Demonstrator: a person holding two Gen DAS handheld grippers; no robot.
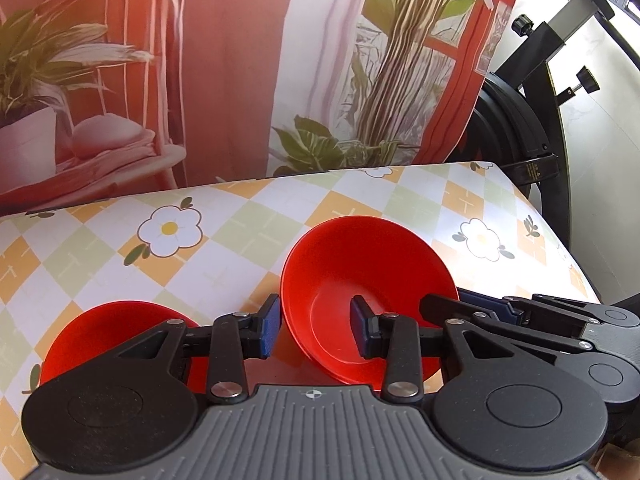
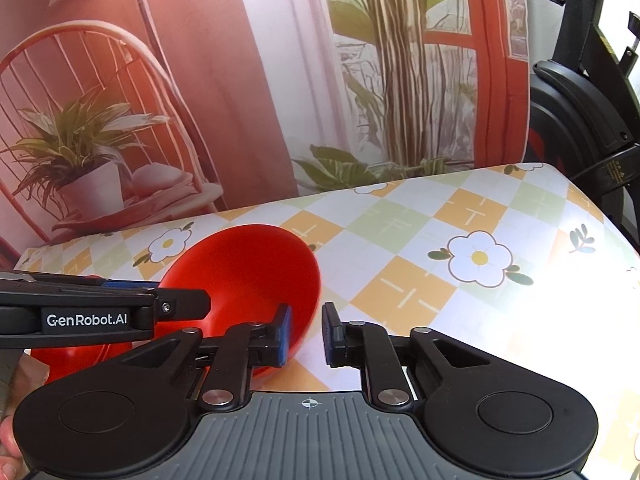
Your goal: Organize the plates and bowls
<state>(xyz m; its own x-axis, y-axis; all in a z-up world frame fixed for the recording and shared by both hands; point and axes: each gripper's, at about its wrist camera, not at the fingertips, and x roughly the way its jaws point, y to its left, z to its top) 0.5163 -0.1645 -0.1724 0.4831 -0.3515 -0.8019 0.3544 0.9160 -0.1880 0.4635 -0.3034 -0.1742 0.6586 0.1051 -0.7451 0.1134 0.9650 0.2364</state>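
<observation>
- Bowl [image 1: 368, 300], red and tilted on the checked tablecloth [image 1: 240, 220], lies straight ahead of the left gripper [image 1: 316, 330]; its near rim sits between the open fingers, gripped by neither.
- Second red bowl [image 1: 116, 328] rests lower left, just beside.
- Right gripper [image 2: 306, 334], partly open and empty, flanks the tilted bowl's right edge.

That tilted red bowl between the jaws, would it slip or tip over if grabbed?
Probably light and stiff: the tilted red bowl looks like thin, smooth plastic. Its glossy wall may slip in a loose pinch. Already leaning on its side, it would likely rock if nudged.
</observation>
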